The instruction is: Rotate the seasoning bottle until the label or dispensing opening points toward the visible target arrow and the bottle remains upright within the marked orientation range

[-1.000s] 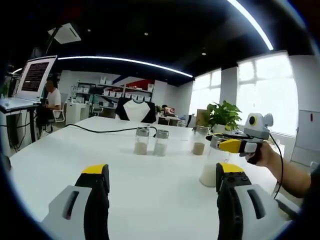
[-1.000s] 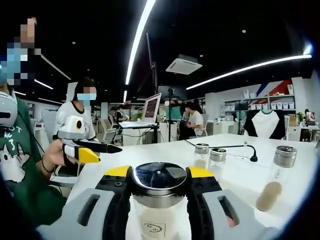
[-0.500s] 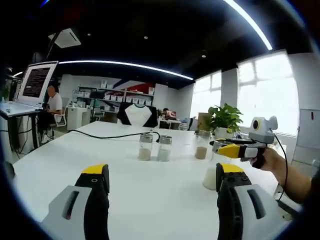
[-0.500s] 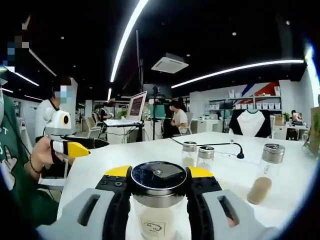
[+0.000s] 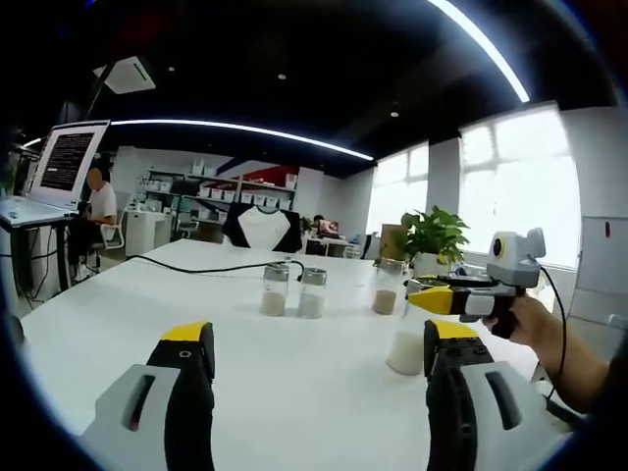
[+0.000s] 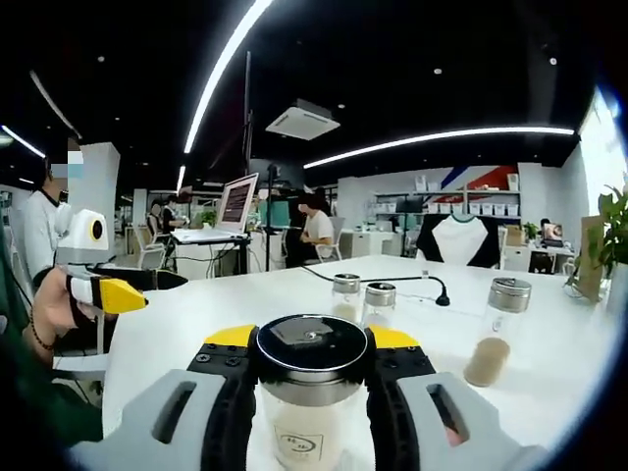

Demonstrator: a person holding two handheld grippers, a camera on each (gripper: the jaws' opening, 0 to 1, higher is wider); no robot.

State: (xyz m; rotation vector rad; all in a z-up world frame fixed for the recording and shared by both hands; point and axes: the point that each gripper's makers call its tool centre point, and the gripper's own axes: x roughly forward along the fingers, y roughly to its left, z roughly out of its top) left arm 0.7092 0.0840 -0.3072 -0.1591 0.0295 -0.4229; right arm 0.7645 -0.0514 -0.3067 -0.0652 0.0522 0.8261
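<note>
The seasoning bottle [image 6: 311, 392] stands upright between the jaws of the right hand-held gripper [image 6: 311, 365], which are clamped on it just below its dark round cap; pale powder fills the clear body and a small label faces the camera. Seen from the left gripper view, the same bottle [image 5: 407, 339] rests on the white surface [image 5: 294, 363] with the right hand-held gripper [image 5: 444, 299] closed around its top, a hand [image 5: 535, 319] behind it.

Ahead of the right hand-held gripper and a little to its right, two small shakers [image 6: 361, 297] stand side by side, touching or nearly so, and a third shaker [image 6: 496, 329] with brown powder stands further right, well apart from them. A black cable [image 6: 378, 279] runs across the surface behind the pair.

The left hand-held gripper [image 5: 314, 378] has its jaws wide apart with nothing between them, hovering over bare surface. From the right gripper view it [image 6: 108, 292] shows off to the left, held in a hand.

Beyond are a laptop [image 6: 234, 208] on a stand, a seated person [image 6: 316, 231], and a potted plant [image 5: 432, 235].
</note>
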